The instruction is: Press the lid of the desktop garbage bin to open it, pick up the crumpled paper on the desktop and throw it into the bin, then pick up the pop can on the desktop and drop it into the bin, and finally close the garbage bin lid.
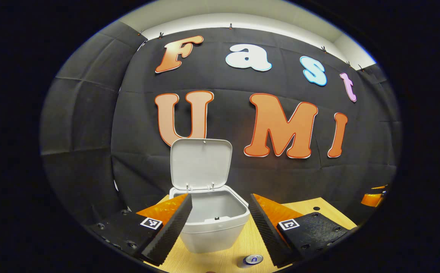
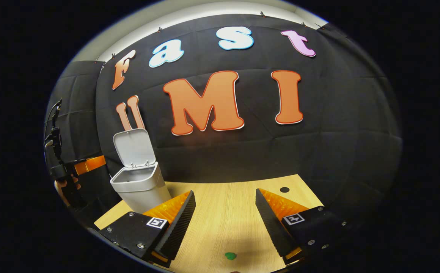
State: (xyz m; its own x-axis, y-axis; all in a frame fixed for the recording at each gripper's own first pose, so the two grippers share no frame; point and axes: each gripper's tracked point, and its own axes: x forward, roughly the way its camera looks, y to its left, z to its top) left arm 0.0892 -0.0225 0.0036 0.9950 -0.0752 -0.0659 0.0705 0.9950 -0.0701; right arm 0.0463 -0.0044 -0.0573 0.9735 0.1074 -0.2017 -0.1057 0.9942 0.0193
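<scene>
A grey bin [image 1: 212, 222] stands on the wooden table with its lid [image 1: 200, 163] raised upright; what shows of its inside looks bare. My left gripper [image 1: 220, 223] is open, hovering in front of and above the bin, fingers either side of its mouth, nothing between them. A pop can [image 1: 253, 259] stands upright on the table just in front of the bin. In the right gripper view the bin [image 2: 140, 184] with its lid [image 2: 134, 147] up sits at the left. My right gripper [image 2: 225, 223] is open over bare table.
The wooden table [image 2: 223, 204] ends at the black cloth wall behind. A small green mark [image 2: 230, 256] lies near the right gripper. A dark hole [image 2: 284, 189] sits in the tabletop at the far right. The other gripper and a hand [image 2: 66, 178] show at the far left.
</scene>
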